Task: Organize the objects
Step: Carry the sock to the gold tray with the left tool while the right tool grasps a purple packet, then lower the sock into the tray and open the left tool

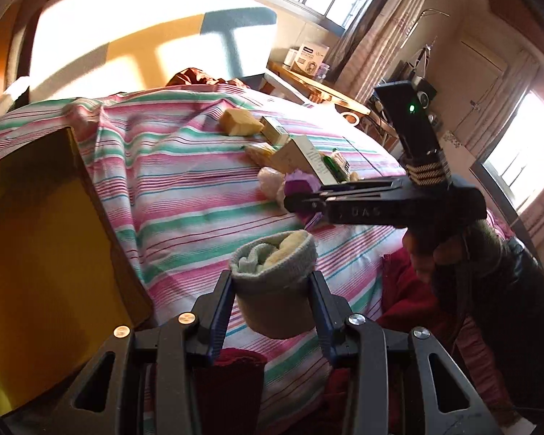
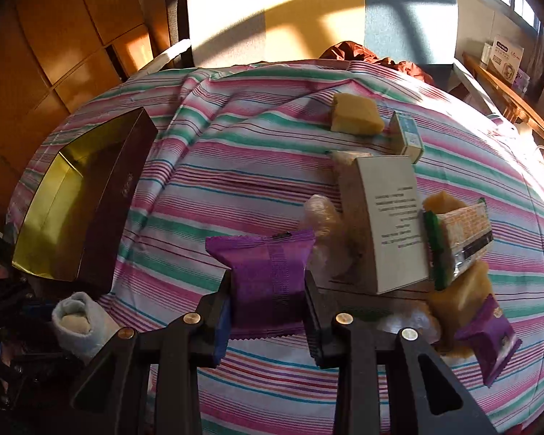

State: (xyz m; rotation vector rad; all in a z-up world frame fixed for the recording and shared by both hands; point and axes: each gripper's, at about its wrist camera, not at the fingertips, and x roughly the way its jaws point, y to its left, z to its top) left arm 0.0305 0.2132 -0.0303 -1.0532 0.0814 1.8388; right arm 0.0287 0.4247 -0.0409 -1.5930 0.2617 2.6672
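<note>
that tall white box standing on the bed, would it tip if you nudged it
Probably. The white box stands upright on a soft striped sheet, so its footing looks poor. It looks like thin carton, likely light, so a push up high should topple it rather than slide it. Wrapped snacks lean against one side, which may prop it that way only.

The left gripper (image 1: pixel 272 282) tilts downward, its two fingers clamped against the sides of a rolled grey sock (image 1: pixel 272 275). The right gripper (image 2: pixel 268 290) points more steeply down, jaws pressed on a purple snack packet (image 2: pixel 268 272). A dark-sleeved hand (image 1: pixel 431 250) grips the right gripper's handle from below.
</note>
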